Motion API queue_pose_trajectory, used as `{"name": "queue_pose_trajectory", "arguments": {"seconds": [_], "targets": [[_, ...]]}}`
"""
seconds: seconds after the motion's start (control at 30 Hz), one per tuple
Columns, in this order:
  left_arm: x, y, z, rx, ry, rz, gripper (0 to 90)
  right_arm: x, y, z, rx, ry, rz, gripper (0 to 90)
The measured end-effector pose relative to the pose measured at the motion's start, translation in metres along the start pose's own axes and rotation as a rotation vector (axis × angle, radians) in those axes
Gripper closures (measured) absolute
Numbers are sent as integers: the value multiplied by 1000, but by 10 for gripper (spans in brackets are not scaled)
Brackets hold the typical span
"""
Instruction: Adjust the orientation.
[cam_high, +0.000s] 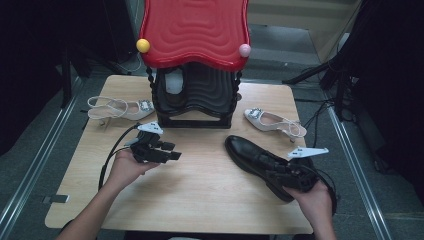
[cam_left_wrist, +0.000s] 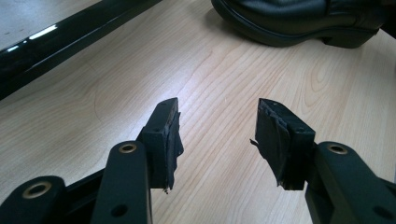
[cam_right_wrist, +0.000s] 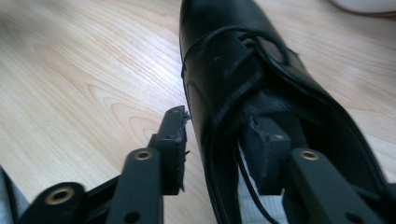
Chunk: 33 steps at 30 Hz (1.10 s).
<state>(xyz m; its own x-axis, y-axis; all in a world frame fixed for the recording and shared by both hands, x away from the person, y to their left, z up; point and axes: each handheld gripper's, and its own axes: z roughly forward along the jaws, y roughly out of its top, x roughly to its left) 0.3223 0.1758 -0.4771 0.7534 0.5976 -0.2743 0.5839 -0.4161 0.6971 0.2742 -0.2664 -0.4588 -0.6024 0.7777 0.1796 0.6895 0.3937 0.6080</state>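
Pale wood tabletop (cam_high: 200, 190) lay beneath your right gripper (cam_right_wrist: 219, 140): jaws straddled the black lace-up shoe's (cam_right_wrist: 243, 70) side wall, unclenched. Left gripper (cam_left_wrist: 217, 135) stood released, idle. Seat deeper before squeezing.

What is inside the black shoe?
One arm of the right tongs pokes into the shoe, beside a loose lace; the other arm stays outside its wall. The toe end inside is dark and covered by the tongue, so nothing can be seen there.
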Motion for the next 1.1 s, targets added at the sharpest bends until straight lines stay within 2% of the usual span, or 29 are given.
{"name": "queue_pose_trajectory", "arguments": {"seconds": [0.07,0.1,0.13,0.2,0.23,0.3,0.4,0.47,0.53,0.57,0.67,0.8,0.9,1.03,1.1], "targets": [[1,0,-1,-3,-3,-5,501,1,6,12,39,-9,-7,611],[1,0,-1,-4,-3,-10,498,0,8,22,52,1,-6,682],[1,0,-1,-4,-3,-10,496,0,8,22,52,1,-6,682],[2,0,-1,0,-4,-9,498,0,11,25,60,11,6,750],[1,-1,0,3,-3,-6,511,0,12,24,52,44,29,796],[1,-1,0,3,5,-1,521,-1,12,25,47,50,37,806],[0,0,-2,3,-15,-14,644,3,14,25,32,75,48,810],[-2,0,-3,-9,-19,-19,721,12,23,29,33,102,18,810],[-3,0,-4,-10,-14,-11,730,16,25,30,37,109,10,809],[-4,-1,-4,-12,-7,-12,767,26,36,35,41,125,-23,806],[-4,-3,-5,-16,-7,-10,807,33,45,40,38,144,-46,802],[-3,-8,-8,-34,-8,-27,887,49,63,54,41,173,-91,802],[-3,-12,-9,-30,6,-29,893,63,77,71,58,206,-118,801],[-4,-15,-11,-31,19,-31,893,72,84,83,72,226,-131,800],[-4,-18,-12,-32,21,-46,892,81,91,96,83,248,-138,800]]}}
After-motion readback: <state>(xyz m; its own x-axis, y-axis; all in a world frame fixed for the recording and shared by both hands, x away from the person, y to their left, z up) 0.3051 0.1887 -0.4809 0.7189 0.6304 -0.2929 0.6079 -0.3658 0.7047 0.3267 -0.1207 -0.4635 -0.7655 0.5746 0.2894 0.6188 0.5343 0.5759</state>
